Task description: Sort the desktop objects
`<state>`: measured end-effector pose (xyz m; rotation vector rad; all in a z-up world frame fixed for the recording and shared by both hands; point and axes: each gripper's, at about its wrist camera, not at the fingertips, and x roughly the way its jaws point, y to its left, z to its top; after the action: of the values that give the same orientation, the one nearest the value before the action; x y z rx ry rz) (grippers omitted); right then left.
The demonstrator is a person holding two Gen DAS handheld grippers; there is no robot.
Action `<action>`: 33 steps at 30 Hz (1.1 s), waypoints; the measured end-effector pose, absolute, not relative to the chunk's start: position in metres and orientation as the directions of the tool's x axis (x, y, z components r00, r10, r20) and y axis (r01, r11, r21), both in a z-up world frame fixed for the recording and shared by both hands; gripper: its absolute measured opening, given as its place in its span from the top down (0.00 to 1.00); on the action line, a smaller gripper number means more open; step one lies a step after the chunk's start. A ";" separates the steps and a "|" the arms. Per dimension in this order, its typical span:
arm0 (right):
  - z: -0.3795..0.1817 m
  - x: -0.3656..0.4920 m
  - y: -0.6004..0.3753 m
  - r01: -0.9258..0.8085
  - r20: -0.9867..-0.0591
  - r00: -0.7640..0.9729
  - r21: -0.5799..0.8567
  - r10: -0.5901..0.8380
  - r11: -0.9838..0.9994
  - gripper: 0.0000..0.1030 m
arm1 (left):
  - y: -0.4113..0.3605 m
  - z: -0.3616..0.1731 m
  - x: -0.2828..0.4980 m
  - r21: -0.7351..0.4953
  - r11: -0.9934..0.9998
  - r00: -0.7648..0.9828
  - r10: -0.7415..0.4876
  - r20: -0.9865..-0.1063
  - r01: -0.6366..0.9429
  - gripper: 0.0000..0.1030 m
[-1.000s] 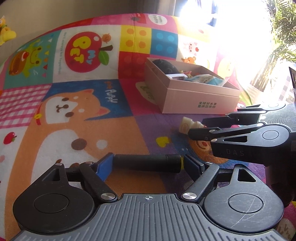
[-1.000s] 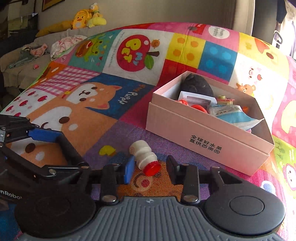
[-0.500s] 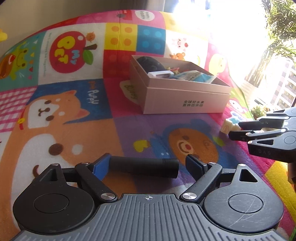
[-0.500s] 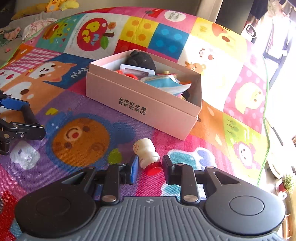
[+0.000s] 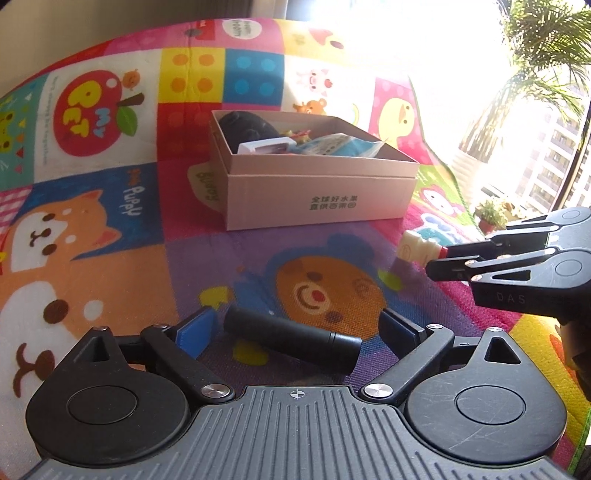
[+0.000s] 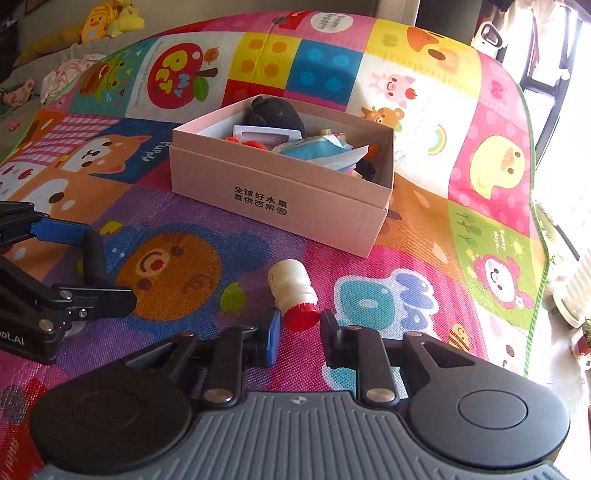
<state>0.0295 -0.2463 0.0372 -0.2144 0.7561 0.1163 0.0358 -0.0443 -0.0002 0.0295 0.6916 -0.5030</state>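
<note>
A black cylinder (image 5: 291, 339) lies on the mat between the fingers of my left gripper (image 5: 295, 328), which is open around it; neither finger presses it. It also shows in the right wrist view (image 6: 94, 258). A small white bottle with a red cap (image 6: 295, 291) lies on the mat, its cap between the fingers of my right gripper (image 6: 298, 334), with small gaps either side. The bottle also shows in the left wrist view (image 5: 419, 251). A pink cardboard box (image 5: 317, 199) (image 6: 280, 199) stands behind, holding a black lump, a white card and a blue packet.
A colourful cartoon play mat (image 5: 110, 221) (image 6: 480, 184) covers the surface. Its right edge (image 6: 532, 221) drops off toward a bright window. Soft toys and cloths (image 6: 92, 26) lie far left beyond the mat.
The left gripper opened and the black cylinder now lies tilted and loose between its fingers. The right gripper's fingers widened slightly around the bottle cap. Both views shifted relative to the box.
</note>
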 end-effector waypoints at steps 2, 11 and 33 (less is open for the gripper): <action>0.045 0.031 -0.248 -0.176 -0.680 0.732 -0.153 0.025 0.973 0.79 | -0.043 0.000 0.035 -0.143 0.879 0.655 -0.439 -0.615 0.455 0.04; 0.054 0.039 -0.238 -0.205 -0.667 0.744 -0.189 0.027 0.961 0.79 | -0.040 -0.001 0.036 -0.167 0.880 0.655 -0.446 -0.610 0.444 0.03; 0.031 0.056 -0.239 -0.146 -0.669 0.743 -0.175 -0.009 0.974 0.35 | -0.042 -0.002 0.036 -0.158 0.881 0.652 -0.441 -0.616 0.446 0.02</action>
<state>0.0556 -0.2390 0.0310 -0.2228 0.7305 0.0761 0.0360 -0.0422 -0.0022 0.0082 0.6973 -0.5032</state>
